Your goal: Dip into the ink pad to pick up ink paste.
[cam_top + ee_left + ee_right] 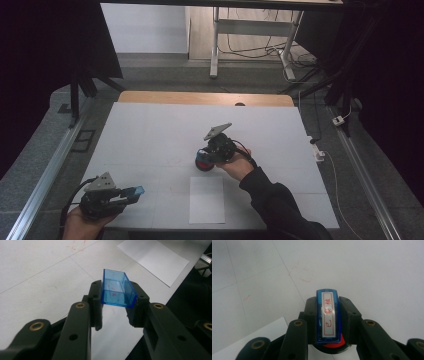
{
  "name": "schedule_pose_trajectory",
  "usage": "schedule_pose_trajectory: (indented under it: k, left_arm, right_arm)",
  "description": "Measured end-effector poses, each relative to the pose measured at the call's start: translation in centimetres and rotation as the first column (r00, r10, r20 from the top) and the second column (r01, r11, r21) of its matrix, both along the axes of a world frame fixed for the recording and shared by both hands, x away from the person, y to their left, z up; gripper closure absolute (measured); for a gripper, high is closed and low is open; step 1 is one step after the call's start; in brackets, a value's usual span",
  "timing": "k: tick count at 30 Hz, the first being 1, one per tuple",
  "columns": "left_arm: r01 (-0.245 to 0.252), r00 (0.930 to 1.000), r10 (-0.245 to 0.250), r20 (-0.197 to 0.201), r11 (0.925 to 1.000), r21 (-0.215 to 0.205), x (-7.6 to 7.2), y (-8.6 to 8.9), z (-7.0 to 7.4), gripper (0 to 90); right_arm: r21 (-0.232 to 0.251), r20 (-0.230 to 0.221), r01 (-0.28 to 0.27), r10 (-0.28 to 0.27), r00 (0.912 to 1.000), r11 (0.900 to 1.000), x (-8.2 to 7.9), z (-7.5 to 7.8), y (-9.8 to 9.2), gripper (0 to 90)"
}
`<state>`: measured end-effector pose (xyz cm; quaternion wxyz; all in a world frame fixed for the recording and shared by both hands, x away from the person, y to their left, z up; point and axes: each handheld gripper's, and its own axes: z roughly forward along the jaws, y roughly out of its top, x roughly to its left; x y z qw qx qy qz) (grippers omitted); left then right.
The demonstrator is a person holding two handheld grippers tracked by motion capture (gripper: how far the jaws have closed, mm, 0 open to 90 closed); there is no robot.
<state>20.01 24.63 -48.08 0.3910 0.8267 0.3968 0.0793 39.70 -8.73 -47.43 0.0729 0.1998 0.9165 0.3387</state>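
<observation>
Holding a stamp [327, 317] clamped between its jaws, the right gripper [207, 161] hangs just beyond the far edge of the paper [207, 199], a little left of its middle. Its red face points down at the table [150, 135], with its long axis running along the jaws. The left gripper [131, 192] grasps the blue cap [117, 288] well to the left of the paper, open side facing away. Judging by this, the right hand is the nearer one to press the stamp onto the paper.
</observation>
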Motion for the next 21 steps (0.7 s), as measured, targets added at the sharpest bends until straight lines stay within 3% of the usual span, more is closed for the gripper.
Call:
schedule_pose_trajectory:
  k: [11,21]
  left_arm:
    - [-0.001,1.0,0.001,-0.001,1.0,-0.001,0.02,0.0,0.0,68.0]
    - [-0.001,1.0,0.001,-0.004,1.0,0.0,0.05,-0.04,-0.02,68.0]
  right_arm:
    - [-0.01,-0.002,0.004,-0.004,1.0,1.0,0.26,-0.54,-0.06,70.3]
    - [-0.041,0.041,-0.013,0.014,0.9991,0.999,-0.25,-0.62,0.43,70.4]
